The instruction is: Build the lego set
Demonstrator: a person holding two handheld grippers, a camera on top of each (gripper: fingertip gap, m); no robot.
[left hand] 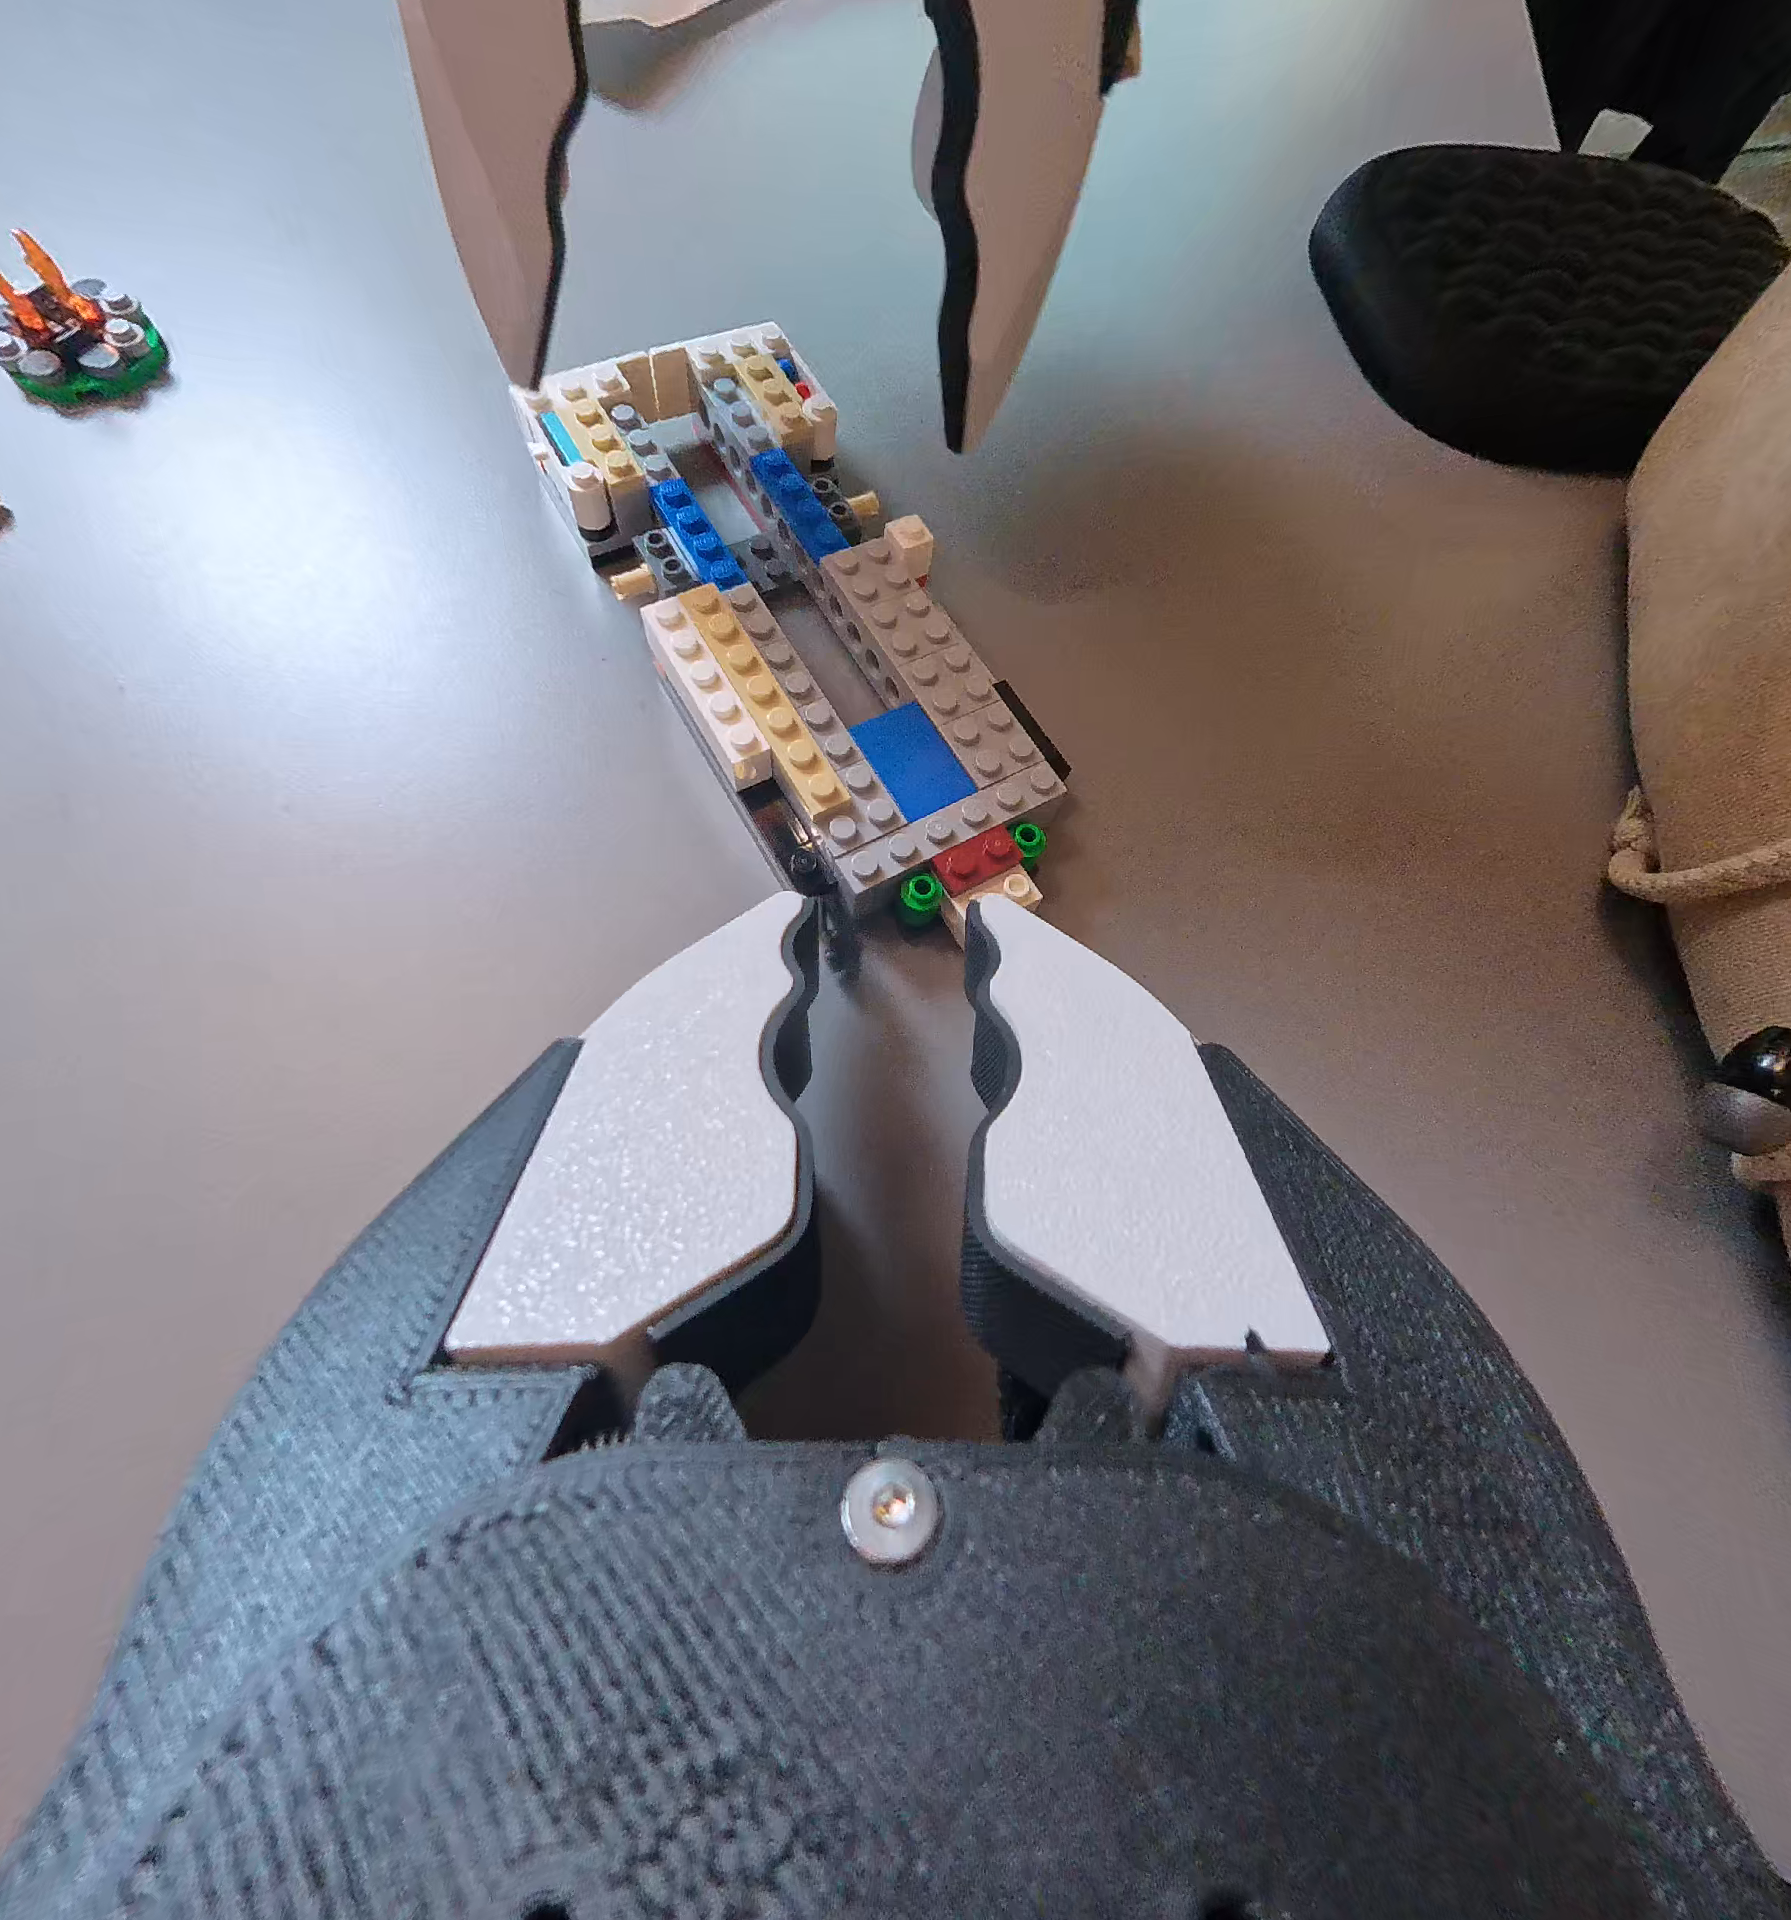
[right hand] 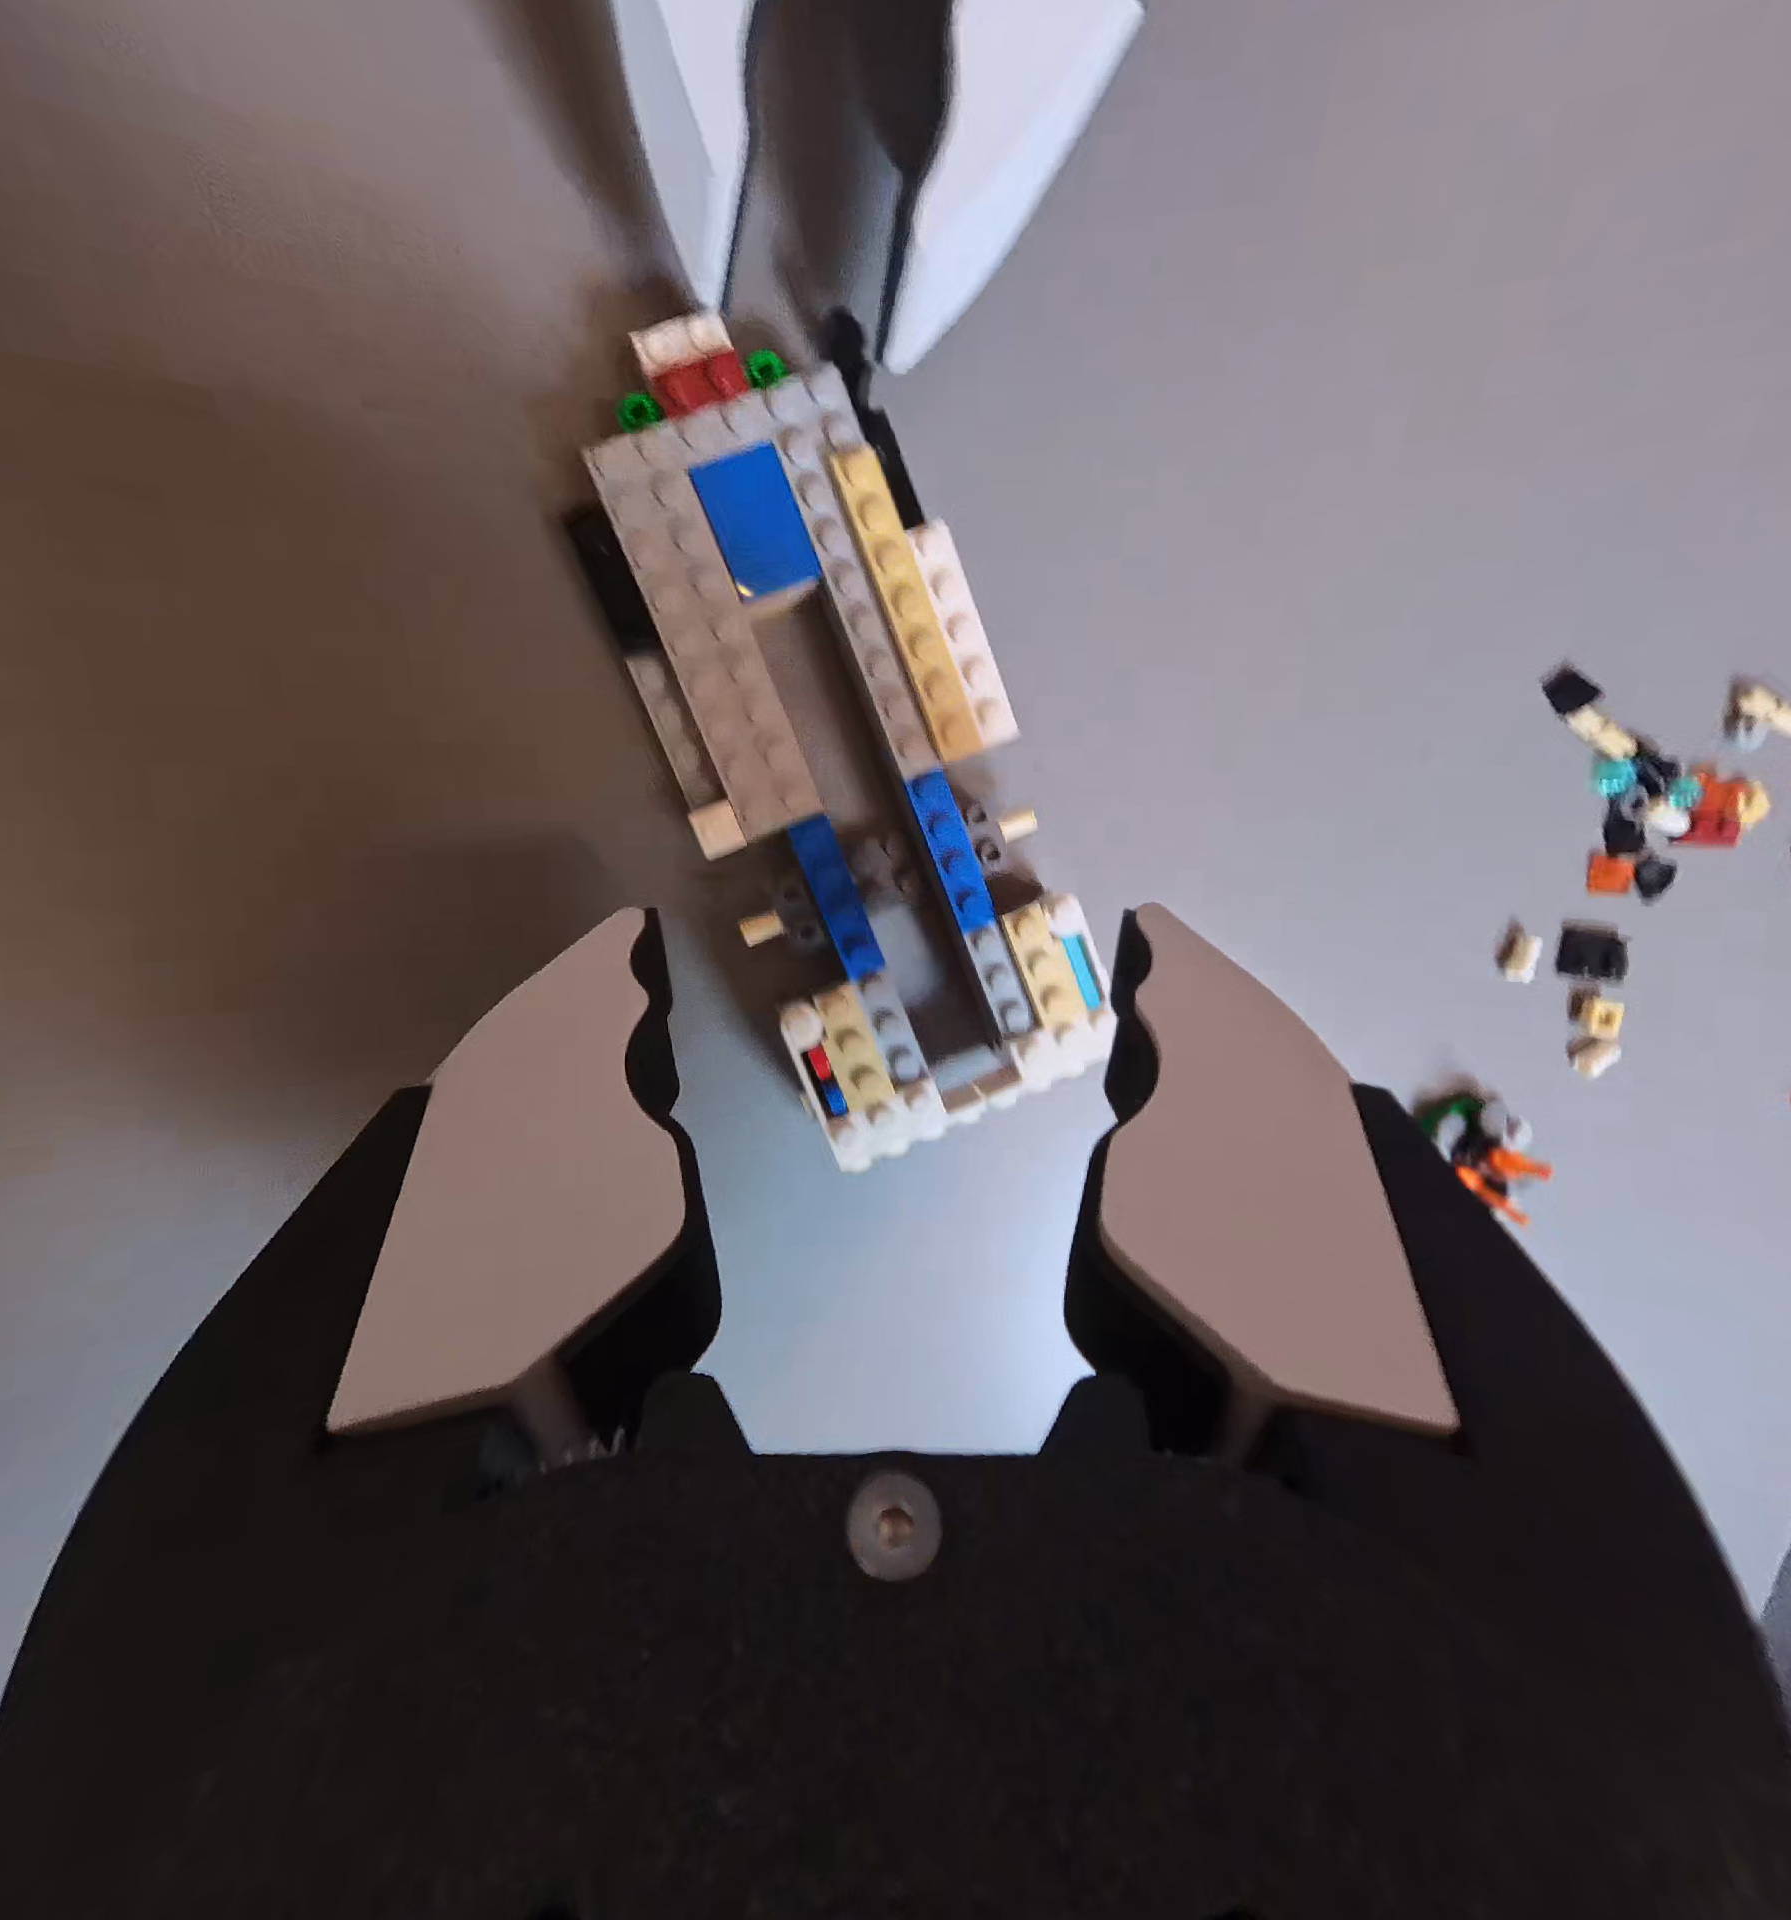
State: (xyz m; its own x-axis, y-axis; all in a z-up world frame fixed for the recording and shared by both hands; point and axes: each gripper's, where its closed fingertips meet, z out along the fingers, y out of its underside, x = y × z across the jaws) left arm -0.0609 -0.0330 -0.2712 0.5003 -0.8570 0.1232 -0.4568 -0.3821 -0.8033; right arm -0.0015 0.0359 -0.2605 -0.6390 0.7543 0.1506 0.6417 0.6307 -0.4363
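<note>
Brick model: a long grey, tan, white and blue brick build (left hand: 818, 644) lies flat on the grey tabletop (left hand: 247, 727).
Left gripper (left hand: 896, 914): fingers parted, holding nothing, tips at the build's red-and-green end.
Right gripper (right hand: 891, 925): fingers spread wide around the white end, right finger just beside it.
Loose bricks (right hand: 1680, 821): scattered at 3 o'clock in the right wrist view.

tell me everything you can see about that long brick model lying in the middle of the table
The brick model is a long, narrow, low plastic build lying flat on the grey table. It mixes grey, tan, white and blue studded plates around an open central channel, with a smooth blue tile, a red plate and two green studs at one end. The left gripper sits at that end; the right gripper straddles the other, open.
</note>
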